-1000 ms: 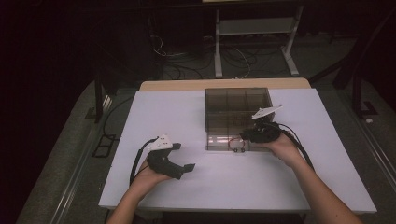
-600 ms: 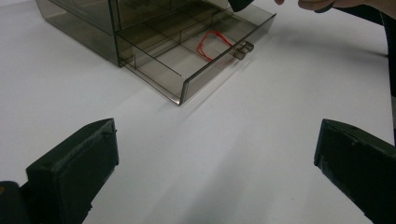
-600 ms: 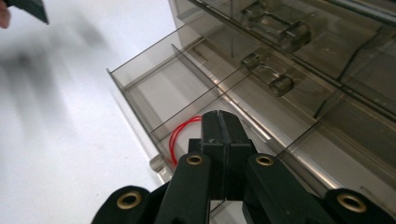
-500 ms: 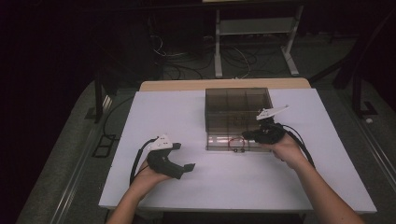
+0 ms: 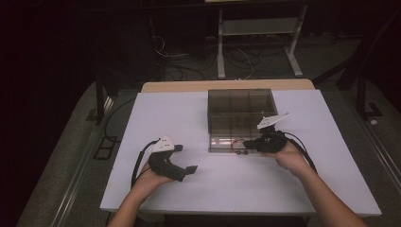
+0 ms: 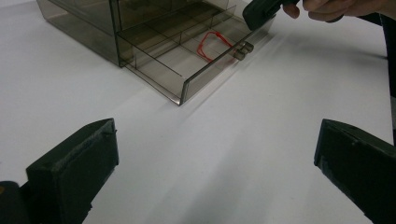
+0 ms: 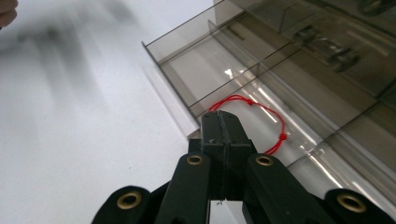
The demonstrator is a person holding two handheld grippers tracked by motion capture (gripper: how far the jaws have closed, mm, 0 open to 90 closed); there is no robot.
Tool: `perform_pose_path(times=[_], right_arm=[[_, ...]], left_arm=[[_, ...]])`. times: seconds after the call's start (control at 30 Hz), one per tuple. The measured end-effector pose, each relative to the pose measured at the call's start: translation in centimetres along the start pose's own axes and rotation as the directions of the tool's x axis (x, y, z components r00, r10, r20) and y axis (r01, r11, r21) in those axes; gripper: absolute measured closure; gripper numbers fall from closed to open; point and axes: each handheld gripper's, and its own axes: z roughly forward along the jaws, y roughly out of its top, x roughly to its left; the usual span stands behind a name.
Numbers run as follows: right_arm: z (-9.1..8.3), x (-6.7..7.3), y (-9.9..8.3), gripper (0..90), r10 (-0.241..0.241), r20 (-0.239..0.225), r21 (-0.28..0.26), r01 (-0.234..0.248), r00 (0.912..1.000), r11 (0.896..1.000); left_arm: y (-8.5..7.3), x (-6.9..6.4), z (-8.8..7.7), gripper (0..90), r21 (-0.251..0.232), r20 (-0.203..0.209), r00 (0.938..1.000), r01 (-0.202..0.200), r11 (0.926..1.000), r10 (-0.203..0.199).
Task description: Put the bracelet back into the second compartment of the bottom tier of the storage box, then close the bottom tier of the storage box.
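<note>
Drawer (image 6: 187, 60) of the smoky box (image 5: 240, 111) stands pulled out on the white tabletop (image 5: 189, 123), a red string (image 7: 261, 119) loop lying inside it. My right fingers (image 7: 223, 126) have just been closing and are pressed together at the drawer's front, by its knob (image 6: 243, 49). My left fingers (image 6: 210, 172) rest wide apart, well away from the box.

Black tongs (image 7: 223, 128), brass rivets, white top plates, bare forearms
</note>
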Motion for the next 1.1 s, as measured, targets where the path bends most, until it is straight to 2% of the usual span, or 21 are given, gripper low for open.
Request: perform_pose_path(times=[0.4,0.93,1.1], right_arm=[[0.4,0.9,-0.3,89.3,-0.014,-0.021,0.021,0.014,0.9997,1.000],[1.6,1.1,-0.9,89.4,-0.037,-0.004,0.080,0.037,0.9993,0.996],[1.7,1.1,-0.9,89.4,-0.038,-0.006,0.078,0.038,0.9993,0.996]], left_arm=[[0.0,0.0,0.0,0.0,-0.002,-0.003,1.0000,0.005,1.0000,-0.005],[0.0,-0.1,-0.1,0.0,-0.003,-0.007,1.0000,0.003,1.0000,-0.003],[-0.1,-0.1,-0.1,0.0,-0.004,-0.006,1.0000,0.004,1.0000,-0.004]])
